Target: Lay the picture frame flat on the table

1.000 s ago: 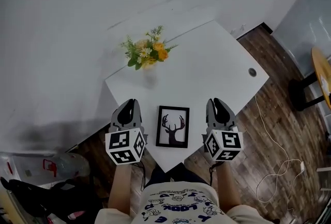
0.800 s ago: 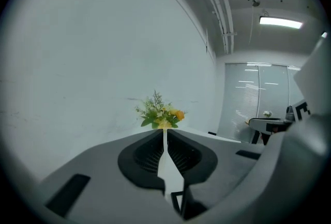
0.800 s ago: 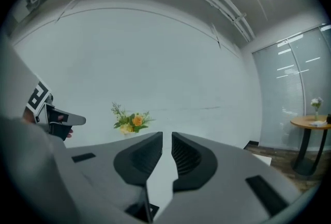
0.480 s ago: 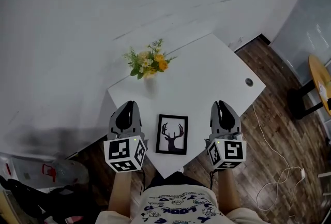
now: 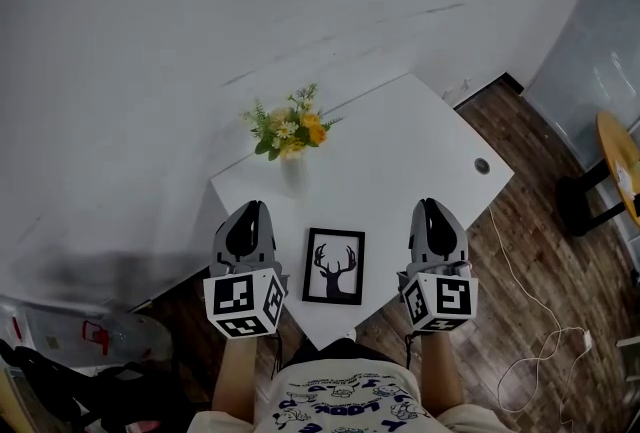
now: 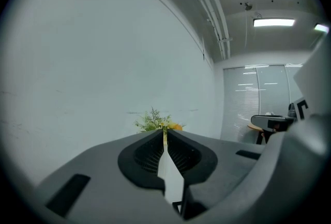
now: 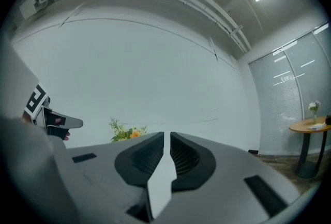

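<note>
The black picture frame (image 5: 334, 266) with a deer silhouette lies flat on the white table (image 5: 400, 151), close to its near corner. My left gripper (image 5: 250, 209) hangs just left of the frame and my right gripper (image 5: 431, 206) just right of it; neither touches it. In the left gripper view the left gripper (image 6: 165, 132) is shut, pads meeting, nothing held. In the right gripper view the right gripper (image 7: 166, 136) has closed down to a thin slit, with nothing between its jaws.
A vase of yellow flowers (image 5: 290, 136) stands at the table's far left edge, beyond the frame. A cable grommet (image 5: 482, 165) sits near the right corner. On the wooden floor lie a white cable (image 5: 540, 321) and, far right, a round wooden table (image 5: 622, 156).
Both grippers have drifted a little lower in the head view, toward the person. The picture frame stays flat between them.
</note>
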The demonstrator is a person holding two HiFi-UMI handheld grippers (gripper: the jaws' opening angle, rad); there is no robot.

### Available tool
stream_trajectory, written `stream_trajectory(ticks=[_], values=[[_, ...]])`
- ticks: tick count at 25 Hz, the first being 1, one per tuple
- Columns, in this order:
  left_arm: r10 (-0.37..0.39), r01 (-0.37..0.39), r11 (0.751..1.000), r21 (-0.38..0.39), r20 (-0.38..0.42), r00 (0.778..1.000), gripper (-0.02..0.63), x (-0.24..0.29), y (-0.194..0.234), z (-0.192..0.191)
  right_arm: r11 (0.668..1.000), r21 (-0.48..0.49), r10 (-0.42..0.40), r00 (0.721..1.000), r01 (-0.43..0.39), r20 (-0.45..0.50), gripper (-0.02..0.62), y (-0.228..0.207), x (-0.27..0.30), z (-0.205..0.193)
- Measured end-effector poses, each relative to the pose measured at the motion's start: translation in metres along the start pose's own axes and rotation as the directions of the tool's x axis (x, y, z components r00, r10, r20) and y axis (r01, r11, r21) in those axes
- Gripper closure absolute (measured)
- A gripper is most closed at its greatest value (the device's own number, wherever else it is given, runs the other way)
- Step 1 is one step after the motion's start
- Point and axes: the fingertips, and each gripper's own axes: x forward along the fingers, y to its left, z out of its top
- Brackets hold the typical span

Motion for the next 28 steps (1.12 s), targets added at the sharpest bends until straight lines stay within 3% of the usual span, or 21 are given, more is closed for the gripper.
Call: stream_trajectory(ticks=[28], values=[[0.009,-0.009,1.0,0.02,0.02,1.0,0.565,-0.0082,0.001,0.0094,1.0,-0.005,-0.009,1.0,0.009,-0.007,0.543,0.0009,-0.0044,0.0024]])
